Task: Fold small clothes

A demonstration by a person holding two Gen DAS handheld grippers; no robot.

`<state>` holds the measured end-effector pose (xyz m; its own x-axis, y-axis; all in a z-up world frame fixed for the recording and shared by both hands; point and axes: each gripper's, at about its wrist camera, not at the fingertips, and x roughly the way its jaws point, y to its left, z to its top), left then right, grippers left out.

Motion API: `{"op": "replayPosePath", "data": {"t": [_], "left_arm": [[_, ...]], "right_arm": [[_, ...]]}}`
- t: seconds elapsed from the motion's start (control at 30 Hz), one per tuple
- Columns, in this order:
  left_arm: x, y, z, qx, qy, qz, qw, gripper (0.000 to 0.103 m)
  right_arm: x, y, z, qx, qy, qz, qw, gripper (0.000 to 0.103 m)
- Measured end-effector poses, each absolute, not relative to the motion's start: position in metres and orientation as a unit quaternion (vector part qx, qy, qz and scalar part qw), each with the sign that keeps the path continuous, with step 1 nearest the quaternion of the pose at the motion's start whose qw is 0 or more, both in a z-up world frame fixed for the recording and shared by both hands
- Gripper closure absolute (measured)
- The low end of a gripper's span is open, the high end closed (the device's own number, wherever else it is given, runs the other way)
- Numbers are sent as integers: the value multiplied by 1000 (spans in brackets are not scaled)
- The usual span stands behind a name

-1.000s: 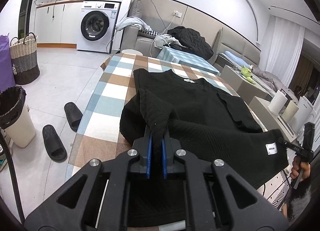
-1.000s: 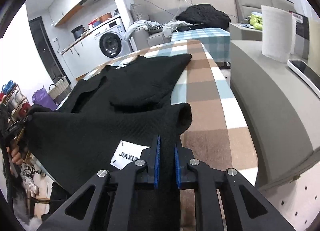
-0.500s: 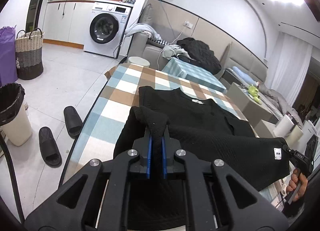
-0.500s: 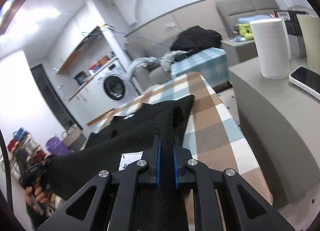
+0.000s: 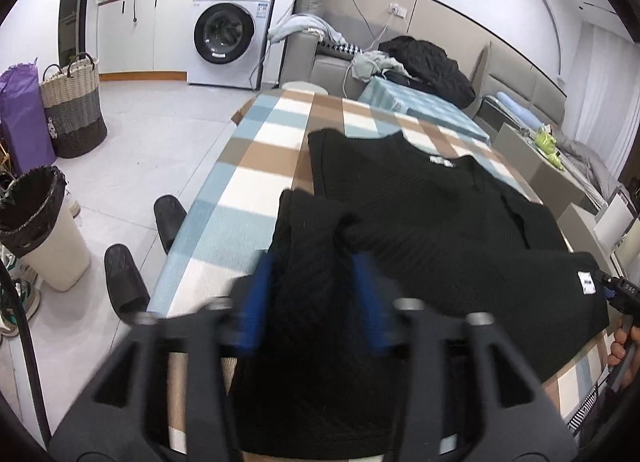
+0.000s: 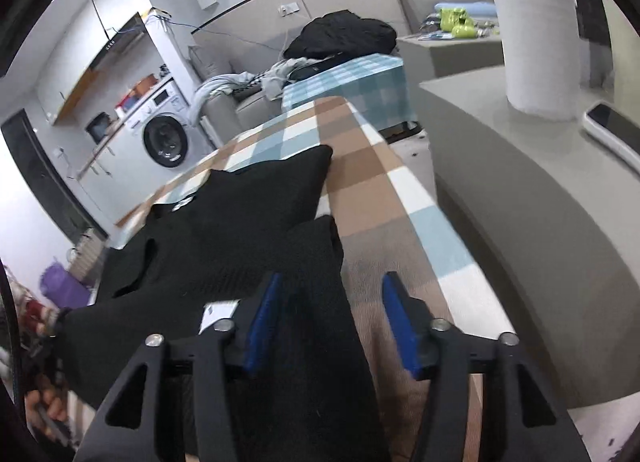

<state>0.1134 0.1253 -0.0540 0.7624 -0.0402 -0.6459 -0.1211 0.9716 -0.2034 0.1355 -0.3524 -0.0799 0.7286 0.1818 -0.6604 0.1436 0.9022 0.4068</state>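
Note:
A small black knit top lies on the checked table, collar at the far end, its near hem folded up over the body with a white label showing. My left gripper is open, its blue pads either side of the hem's left corner. In the right wrist view my right gripper is open too, the top lying between its jaws against the left pad, at the hem's right corner. The right gripper also shows in the left wrist view.
A grey side table stands right of the checked table with a paper roll and a phone. On the floor at left are slippers, a bin and a basket. A sofa with clothes stands behind.
Both grippers were shut on the hem corners and carried them forward over the body; now both have opened and let go, and the hem lies folded on the top.

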Motion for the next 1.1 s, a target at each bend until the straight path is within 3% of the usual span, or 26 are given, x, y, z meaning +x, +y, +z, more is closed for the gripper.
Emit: {"op": "replayPosePath", "data": {"t": [0.27, 0.3, 0.37, 0.4, 0.43, 0.47, 0.67, 1.1], "left_arm": [[138, 116, -83, -109, 395, 6, 912, 47], [140, 114, -86, -106, 399, 4, 911, 51], [142, 113, -89, -107, 407, -13, 907, 69], [143, 112, -90, -107, 409, -19, 906, 86], [144, 110, -92, -102, 412, -21, 905, 90], [145, 108, -93, -96, 414, -22, 905, 91], [137, 101, -93, -61, 416, -29, 907, 95], [90, 96, -85, -32, 415, -43, 908, 95]], "right_arm": [[143, -347, -96, 229, 404, 77, 882, 51], [146, -342, -97, 222, 407, 85, 882, 53], [149, -334, -97, 204, 411, 88, 884, 64], [151, -329, -97, 194, 413, 89, 885, 67], [151, -326, -97, 189, 415, 90, 885, 73], [151, -324, -98, 187, 415, 93, 885, 78], [143, -323, -95, 178, 417, 92, 887, 86], [106, -326, -97, 146, 432, 107, 884, 87]]}}
